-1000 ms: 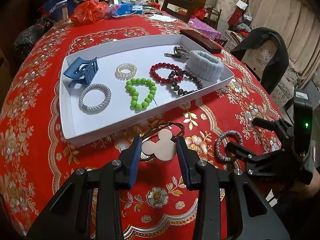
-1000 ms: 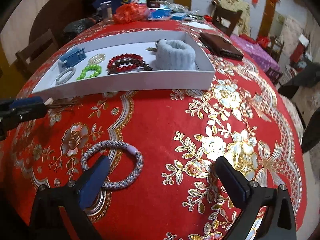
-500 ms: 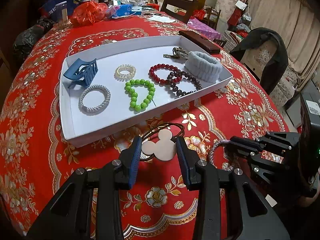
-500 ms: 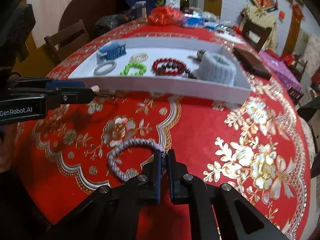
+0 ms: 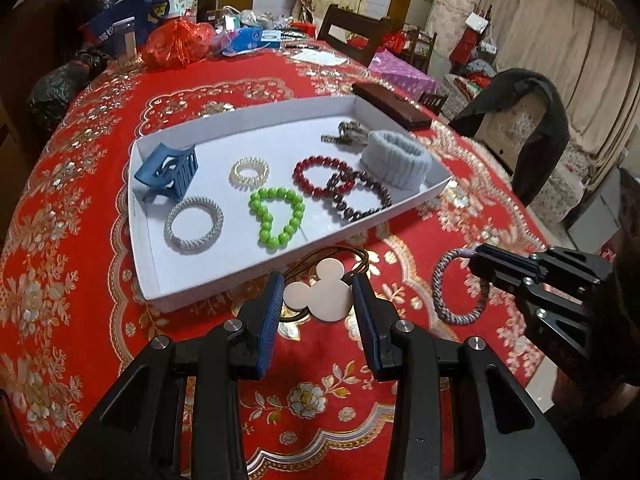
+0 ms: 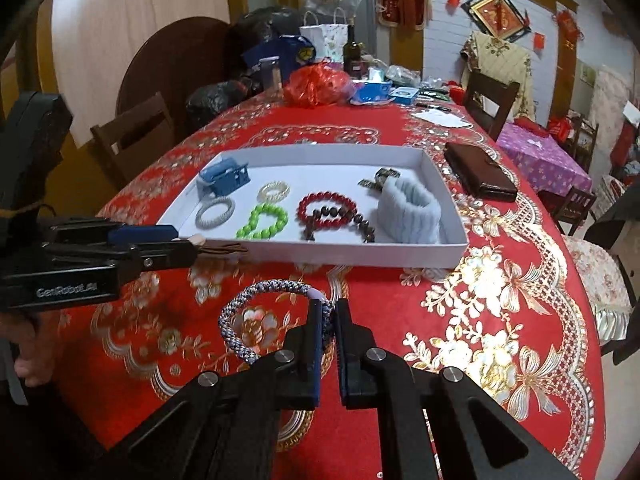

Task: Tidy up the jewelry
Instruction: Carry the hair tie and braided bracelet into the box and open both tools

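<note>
A white tray [image 5: 144, 264] on the red tablecloth holds a blue hair claw [image 5: 170, 171], a silver bangle [image 5: 194, 225], a pearl ring band [image 5: 249, 173], green beads [image 5: 276, 218], red beads [image 5: 320, 176], dark beads [image 5: 360, 200] and a grey wristband [image 5: 398, 164]. My left gripper [image 5: 318, 296] is shut on a mouse-head hair tie [image 5: 320, 295] just before the tray. My right gripper [image 6: 329, 320] is shut on a grey braided bracelet [image 6: 248, 320], lifted above the cloth; it also shows in the left wrist view [image 5: 460, 286].
A brown wallet [image 6: 480, 176] lies right of the tray. Bags, a bottle [image 6: 353, 54] and clutter fill the far table end. Chairs [image 6: 136, 136] stand around the table.
My right gripper closed on the braided bracelet and lifted it off the cloth, moving toward the tray. My left gripper stayed where it was, holding the hair tie.
</note>
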`<action>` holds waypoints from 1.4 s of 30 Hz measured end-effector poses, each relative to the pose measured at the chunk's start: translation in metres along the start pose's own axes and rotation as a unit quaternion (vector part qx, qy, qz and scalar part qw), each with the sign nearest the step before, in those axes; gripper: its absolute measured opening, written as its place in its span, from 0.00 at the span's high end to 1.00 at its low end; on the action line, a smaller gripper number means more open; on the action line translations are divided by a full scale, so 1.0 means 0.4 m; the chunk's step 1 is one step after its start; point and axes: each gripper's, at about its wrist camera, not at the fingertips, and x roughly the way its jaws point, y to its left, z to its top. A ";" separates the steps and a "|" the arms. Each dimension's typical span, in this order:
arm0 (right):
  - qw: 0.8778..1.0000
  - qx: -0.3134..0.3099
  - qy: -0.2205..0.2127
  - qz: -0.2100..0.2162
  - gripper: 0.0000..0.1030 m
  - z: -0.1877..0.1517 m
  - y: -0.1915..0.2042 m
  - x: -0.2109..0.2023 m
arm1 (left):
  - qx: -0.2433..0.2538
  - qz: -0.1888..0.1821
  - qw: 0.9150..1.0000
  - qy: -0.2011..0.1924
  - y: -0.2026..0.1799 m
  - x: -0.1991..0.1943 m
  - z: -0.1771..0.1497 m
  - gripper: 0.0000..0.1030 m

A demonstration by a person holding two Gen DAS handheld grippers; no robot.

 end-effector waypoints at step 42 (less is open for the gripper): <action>0.994 0.073 0.064 -0.043 0.94 0.371 -0.063 0.461 | -0.057 0.084 0.995 -0.001 0.221 0.280 0.360 0.67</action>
